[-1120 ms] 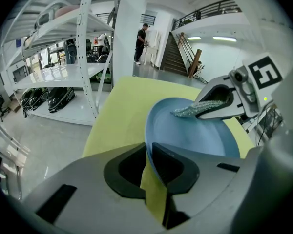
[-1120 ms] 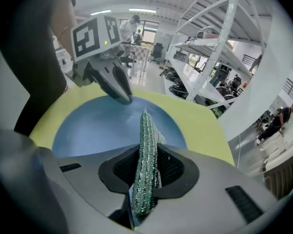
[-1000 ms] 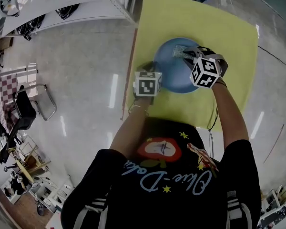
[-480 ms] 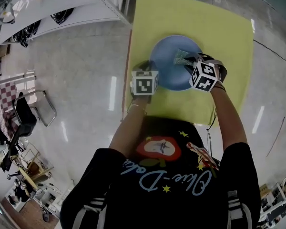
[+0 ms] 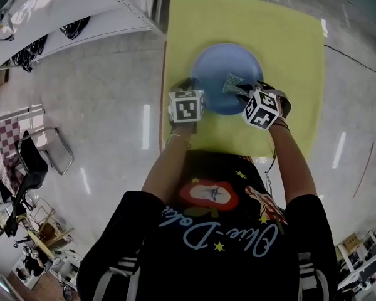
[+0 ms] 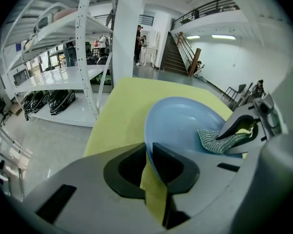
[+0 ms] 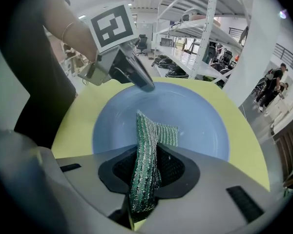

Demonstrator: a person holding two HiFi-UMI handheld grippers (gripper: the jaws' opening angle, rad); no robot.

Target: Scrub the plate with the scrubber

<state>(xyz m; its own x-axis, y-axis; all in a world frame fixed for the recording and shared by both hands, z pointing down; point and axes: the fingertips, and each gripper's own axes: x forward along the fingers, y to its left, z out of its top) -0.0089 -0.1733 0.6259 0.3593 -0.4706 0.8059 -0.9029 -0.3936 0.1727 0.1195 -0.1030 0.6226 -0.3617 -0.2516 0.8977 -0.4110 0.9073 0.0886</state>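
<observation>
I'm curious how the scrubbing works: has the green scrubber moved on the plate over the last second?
Yes. Against the plate, the scrubber has slid from the far side towards the middle, nearer the person.

A round, shallow, pale blue plate sits on the yellow worktop, its near rim pinched between the jaws of the left tool. The scrubber, a green pad of glittery knitted mesh, is squeezed on edge in the right tool. Its free end rests on the plate's inner face.
</observation>
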